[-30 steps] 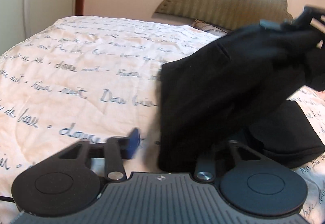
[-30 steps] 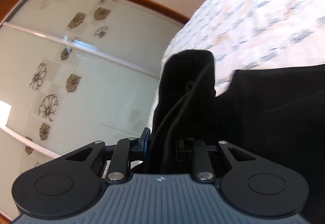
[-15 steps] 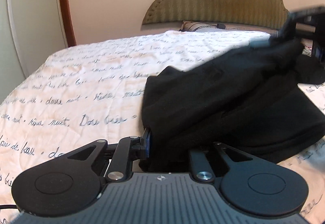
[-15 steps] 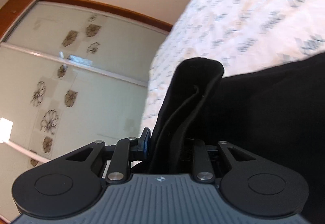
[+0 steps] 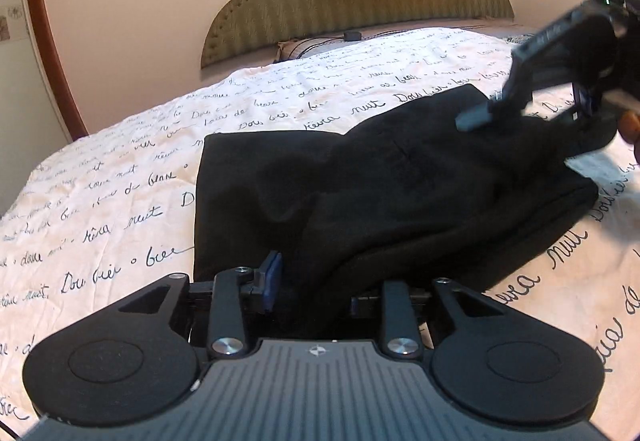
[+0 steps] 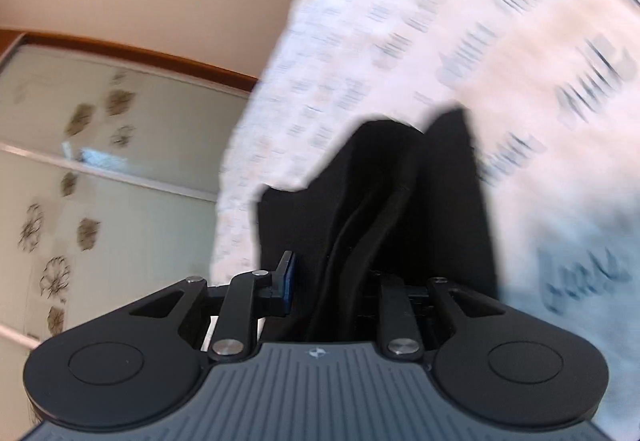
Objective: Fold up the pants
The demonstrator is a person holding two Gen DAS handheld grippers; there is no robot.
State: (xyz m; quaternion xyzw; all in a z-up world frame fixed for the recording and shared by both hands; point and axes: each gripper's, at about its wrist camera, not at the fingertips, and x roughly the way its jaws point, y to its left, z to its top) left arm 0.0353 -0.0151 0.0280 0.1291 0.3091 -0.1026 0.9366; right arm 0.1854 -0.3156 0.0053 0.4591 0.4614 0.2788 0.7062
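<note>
the folded black pants (image 5: 400,193) are being laid on the bed (image 5: 120,177); the left tool (image 5: 312,281) is being loosened around the cloth, the right tool (image 6: 324,281) kept clamped on it.

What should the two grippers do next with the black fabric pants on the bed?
Probably release and draw back. The black fabric pants already lie doubled over on the script-printed white bedspread. The left gripper has just been opening around one corner; the right gripper clamps another bunched edge.
</note>
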